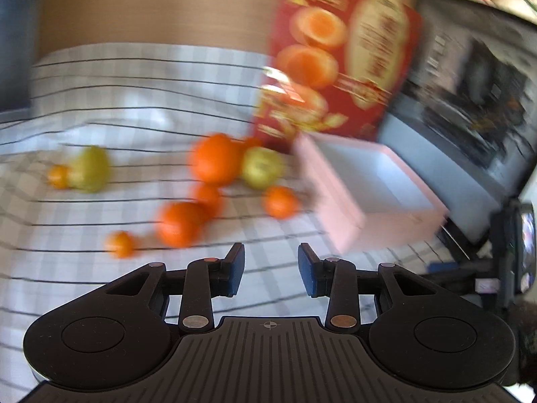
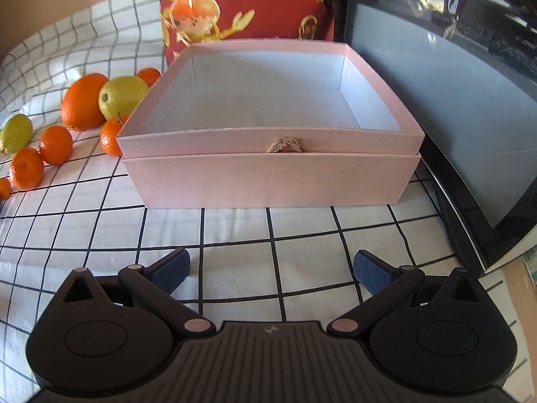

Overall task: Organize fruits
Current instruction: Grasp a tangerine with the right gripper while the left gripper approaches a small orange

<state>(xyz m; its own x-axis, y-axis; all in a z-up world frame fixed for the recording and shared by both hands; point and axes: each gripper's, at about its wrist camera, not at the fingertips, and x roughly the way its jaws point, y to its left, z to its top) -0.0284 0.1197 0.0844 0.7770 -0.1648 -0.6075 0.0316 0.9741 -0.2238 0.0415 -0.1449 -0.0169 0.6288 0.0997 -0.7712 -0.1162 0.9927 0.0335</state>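
Note:
Several oranges and tangerines lie on the checked cloth, among them a big orange [image 1: 214,158] [image 2: 82,100]. One green pear [image 1: 261,168] [image 2: 122,95] sits beside it and another pear [image 1: 90,168] [image 2: 15,132] lies further left. A pink open box [image 2: 268,154] [image 1: 339,215] stands empty to their right. My left gripper [image 1: 271,268] is open and empty, short of the fruit; that view is blurred. My right gripper [image 2: 272,270] is wide open and empty in front of the box.
A red gift box [image 1: 339,57] [image 2: 248,3] printed with oranges stands behind the pink box. A dark monitor [image 2: 453,100] [image 1: 470,100] stands right of the pink box. The checked cloth [image 2: 302,225] covers the table.

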